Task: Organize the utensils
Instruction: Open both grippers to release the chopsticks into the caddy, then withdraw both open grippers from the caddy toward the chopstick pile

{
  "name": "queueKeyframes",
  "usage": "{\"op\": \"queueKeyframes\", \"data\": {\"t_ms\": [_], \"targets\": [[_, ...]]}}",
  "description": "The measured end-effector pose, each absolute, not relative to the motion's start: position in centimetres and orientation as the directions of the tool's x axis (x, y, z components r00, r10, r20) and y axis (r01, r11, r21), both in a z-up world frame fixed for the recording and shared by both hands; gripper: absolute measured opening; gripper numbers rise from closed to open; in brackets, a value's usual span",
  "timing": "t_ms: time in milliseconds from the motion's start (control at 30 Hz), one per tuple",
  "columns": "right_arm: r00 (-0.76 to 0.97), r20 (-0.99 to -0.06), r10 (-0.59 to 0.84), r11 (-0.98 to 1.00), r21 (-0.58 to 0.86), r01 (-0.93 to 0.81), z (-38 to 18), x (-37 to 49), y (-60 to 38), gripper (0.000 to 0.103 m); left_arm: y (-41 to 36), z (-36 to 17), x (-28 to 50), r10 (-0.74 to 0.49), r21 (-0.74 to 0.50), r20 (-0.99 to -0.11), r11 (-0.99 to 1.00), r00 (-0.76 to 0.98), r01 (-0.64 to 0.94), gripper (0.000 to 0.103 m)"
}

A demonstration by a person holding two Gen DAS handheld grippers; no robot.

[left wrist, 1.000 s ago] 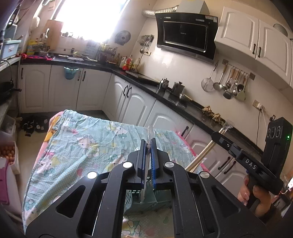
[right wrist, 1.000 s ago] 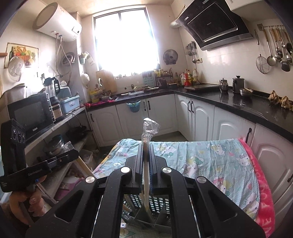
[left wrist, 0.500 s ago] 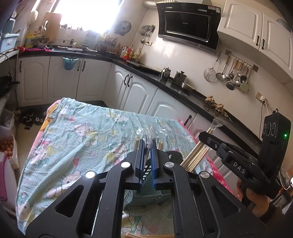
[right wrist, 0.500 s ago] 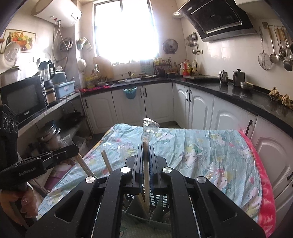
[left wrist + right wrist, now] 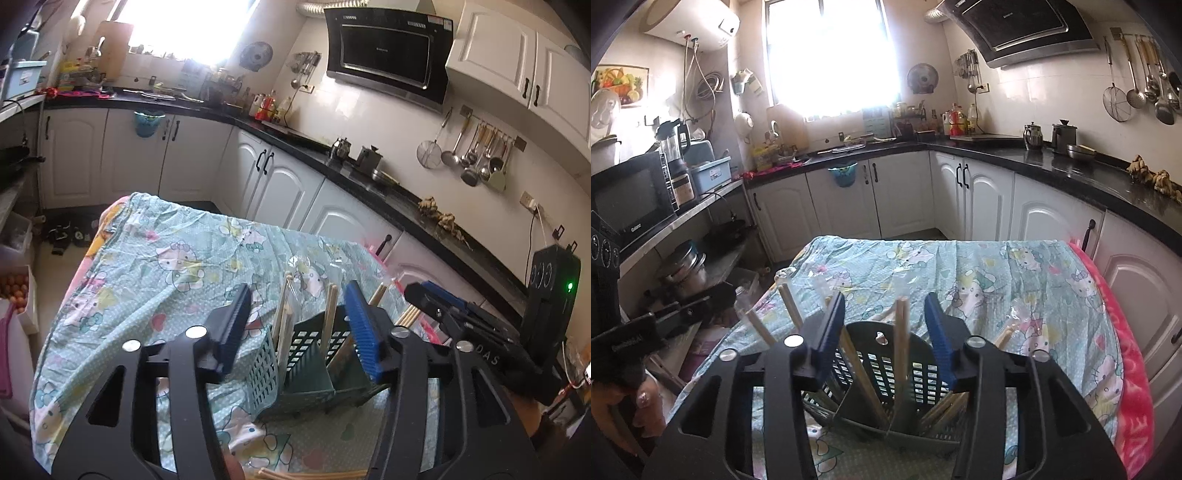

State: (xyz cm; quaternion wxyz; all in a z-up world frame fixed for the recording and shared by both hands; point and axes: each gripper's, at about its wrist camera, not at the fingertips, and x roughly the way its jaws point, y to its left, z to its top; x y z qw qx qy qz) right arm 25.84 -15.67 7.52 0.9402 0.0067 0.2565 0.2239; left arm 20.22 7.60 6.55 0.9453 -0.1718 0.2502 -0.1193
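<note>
Releasing is the step in hand: both grippers hang over the green slotted utensil holder (image 5: 886, 373) that stands on the cartoon-print tablecloth (image 5: 155, 258), and both have just been opening their jaws. The left gripper (image 5: 299, 325) has its blue pads spread, with wooden chopsticks (image 5: 284, 314) standing between them but touched by neither pad. The right gripper (image 5: 886, 332) is likewise parted, and an upright pair of chopsticks (image 5: 902, 332) stands free between its fingers, its lower end down inside the holder.

Several more sticks lean in the holder's compartments, some still carrying clear wrapper at the top; which compartment each one sits in is hard to tell from these angles, since the gripper bodies hide the base. More chopsticks (image 5: 314, 473) seem to lie on the cloth at the bottom edge of the left view.

Judging by this, the drop into the holder is done for this pair of loads. The next move calls for lifting both grippers straight up, jaws kept wide so the pads do not snag the leaning sticks or tip the light holder, then going for whatever utensils remain on the cloth.
</note>
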Motion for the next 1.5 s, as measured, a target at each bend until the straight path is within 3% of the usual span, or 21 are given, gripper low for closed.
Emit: {"op": "queueKeyframes", "data": {"t_ms": [333, 833, 1500], "targets": [[0.784, -0.464, 0.413, 0.905, 0.11, -0.411, 8.4, 24.1, -16.8, 0.062, 8.9, 7.7, 18.4, -0.293, -0.411, -0.396, 0.904, 0.87, 0.117, 0.091], [0.796, -0.429, 0.426, 0.899, 0.099, -0.427, 9.7, 20.5, -17.9, 0.074, 9.8, 7.4, 15.7, -0.273, -0.425, -0.404, 0.901, 0.873, 0.085, 0.092], [0.781, -0.452, 0.432, 0.884, 0.041, -0.466, 8.7, 16.4, -17.3, 0.078, 10.6, 4.5, 12.4, -0.251, -0.413, -0.459, 0.91, 0.852, 0.045, 0.092]]}}
